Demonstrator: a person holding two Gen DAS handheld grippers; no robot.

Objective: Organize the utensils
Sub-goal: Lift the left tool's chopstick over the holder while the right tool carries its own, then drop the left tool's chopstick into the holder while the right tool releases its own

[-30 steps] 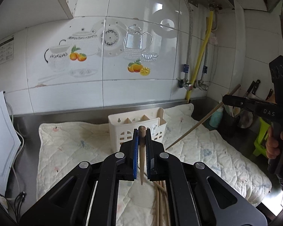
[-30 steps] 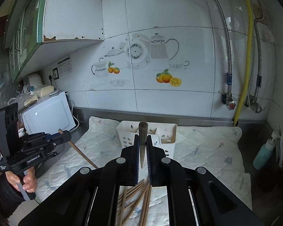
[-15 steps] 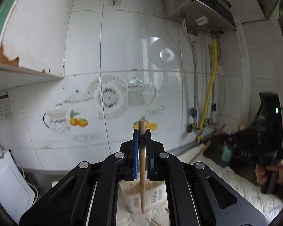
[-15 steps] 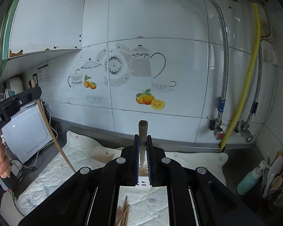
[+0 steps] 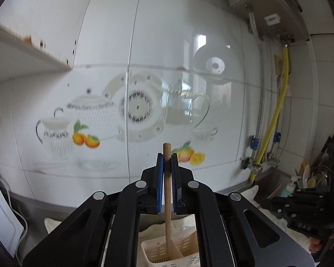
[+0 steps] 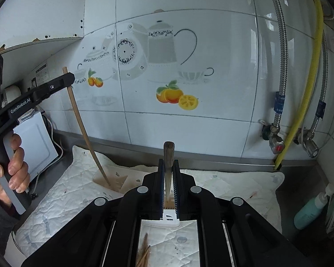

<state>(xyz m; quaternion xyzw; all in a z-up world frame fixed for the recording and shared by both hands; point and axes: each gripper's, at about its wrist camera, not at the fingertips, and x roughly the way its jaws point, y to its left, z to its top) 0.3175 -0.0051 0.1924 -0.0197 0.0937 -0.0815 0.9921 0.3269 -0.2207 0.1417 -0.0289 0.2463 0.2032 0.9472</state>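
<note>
My left gripper [image 5: 167,158] is shut on a pale wooden chopstick [image 5: 167,200] that stands upright. Its lower tip reaches down into the white slotted utensil basket [image 5: 158,255]. In the right wrist view that same chopstick [image 6: 82,129] slants from the left gripper [image 6: 68,77] into the left compartment of the basket [image 6: 127,178]. My right gripper [image 6: 168,164] is shut on a darker chopstick [image 6: 168,151], held upright just in front of the basket. Several loose chopsticks [image 6: 144,255] lie on the mat below it.
A quilted white mat [image 6: 233,184] covers the steel counter under the basket. A white appliance [image 6: 37,142] stands at the left. A yellow hose [image 6: 309,89] and valves are at the right, with a teal bottle [image 6: 307,211] below. A wall cupboard [image 5: 29,51] hangs at upper left.
Both grippers have come closer to the tiled wall and the basket. The left gripper rose, and its chopstick swung upright with the tip now inside the basket. Both stayed shut.
</note>
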